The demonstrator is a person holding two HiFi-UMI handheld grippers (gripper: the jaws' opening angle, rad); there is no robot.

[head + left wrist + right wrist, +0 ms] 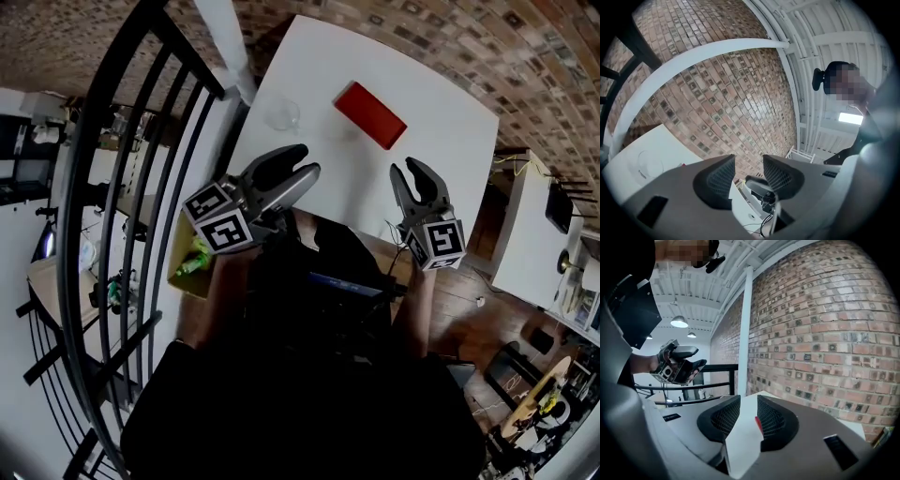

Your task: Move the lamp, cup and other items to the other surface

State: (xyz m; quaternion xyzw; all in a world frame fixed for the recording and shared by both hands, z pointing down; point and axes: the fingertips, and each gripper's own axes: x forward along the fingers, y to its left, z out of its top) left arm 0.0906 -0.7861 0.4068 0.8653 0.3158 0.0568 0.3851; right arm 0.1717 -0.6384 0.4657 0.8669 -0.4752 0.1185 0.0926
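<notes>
A red flat rectangular item (370, 114) and a clear glass cup (281, 114) lie on the white table (441, 112) in front of me. My left gripper (306, 161) is held above the table's near edge, short of the cup, open and empty; in its own view the left gripper (749, 161) points up at the brick wall. My right gripper (409, 170) hovers over the table's near right part, open with nothing in it. In its own view the right gripper (749, 404) frames a sliver of the red item (758, 423) far ahead. No lamp is in view.
A black metal railing (122, 187) runs along my left. Below it sits a cardboard box (187, 267) with green things inside. A second white surface (523, 234) stands to the right. A brick wall (825, 333) and a white pillar (747, 329) rise behind the table.
</notes>
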